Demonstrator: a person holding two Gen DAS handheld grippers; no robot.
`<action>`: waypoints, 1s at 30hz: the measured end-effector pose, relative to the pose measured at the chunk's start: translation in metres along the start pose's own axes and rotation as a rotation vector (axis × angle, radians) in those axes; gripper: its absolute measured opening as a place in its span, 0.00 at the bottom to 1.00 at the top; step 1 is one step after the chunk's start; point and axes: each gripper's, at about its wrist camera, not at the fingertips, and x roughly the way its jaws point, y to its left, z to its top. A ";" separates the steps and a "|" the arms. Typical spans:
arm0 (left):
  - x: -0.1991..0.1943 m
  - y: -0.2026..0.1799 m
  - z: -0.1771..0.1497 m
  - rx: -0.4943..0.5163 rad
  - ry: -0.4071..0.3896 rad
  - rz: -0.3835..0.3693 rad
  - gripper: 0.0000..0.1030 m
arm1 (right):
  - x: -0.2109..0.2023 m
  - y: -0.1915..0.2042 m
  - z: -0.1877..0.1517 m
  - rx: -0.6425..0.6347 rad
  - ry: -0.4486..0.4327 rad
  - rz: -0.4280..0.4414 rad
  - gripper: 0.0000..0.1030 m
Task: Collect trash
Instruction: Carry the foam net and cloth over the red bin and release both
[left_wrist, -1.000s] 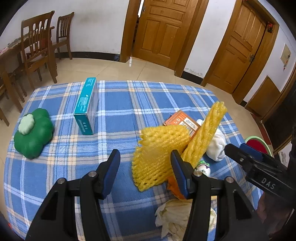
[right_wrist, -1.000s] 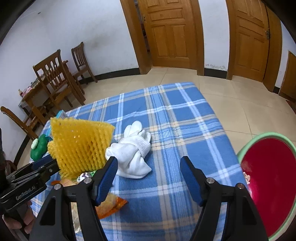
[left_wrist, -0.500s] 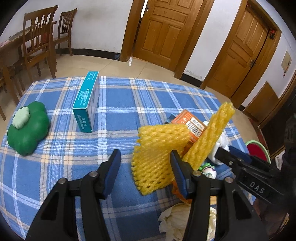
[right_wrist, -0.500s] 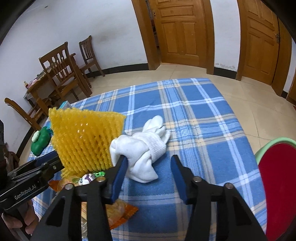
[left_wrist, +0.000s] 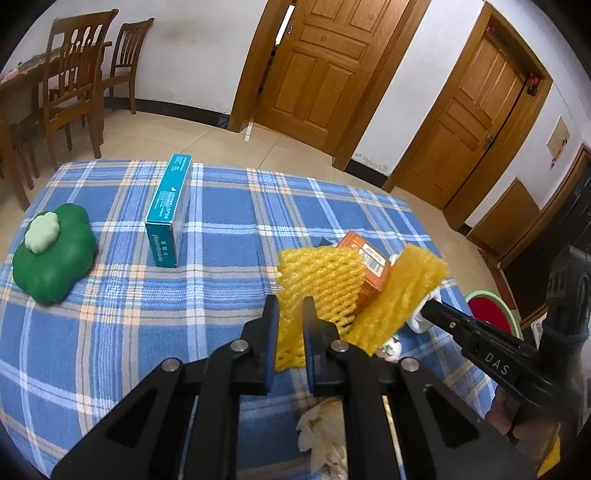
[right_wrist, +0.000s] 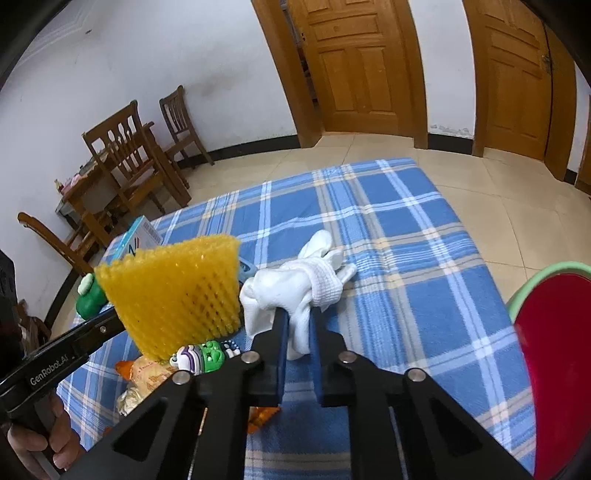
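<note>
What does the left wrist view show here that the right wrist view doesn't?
Only the left wrist view: the left gripper shut on a yellow foam net, and the orange box.
Only the right wrist view: the right gripper shut on the white sock.
Both: the teal box, green toy, red basin.

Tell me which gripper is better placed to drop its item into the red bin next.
Right. The right gripper, shut on the white sock bundle, has the red bin just beside it; the left gripper, pinching yellow foam netting, sits farther away.
</note>
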 end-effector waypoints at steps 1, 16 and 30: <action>-0.002 0.000 0.000 -0.004 -0.002 -0.005 0.11 | -0.004 -0.002 0.000 0.006 -0.008 0.000 0.11; -0.061 -0.035 0.006 0.043 -0.107 -0.078 0.08 | -0.058 -0.025 -0.005 0.078 -0.109 0.018 0.10; -0.075 -0.102 -0.002 0.127 -0.101 -0.163 0.08 | -0.113 -0.056 -0.020 0.146 -0.190 -0.015 0.10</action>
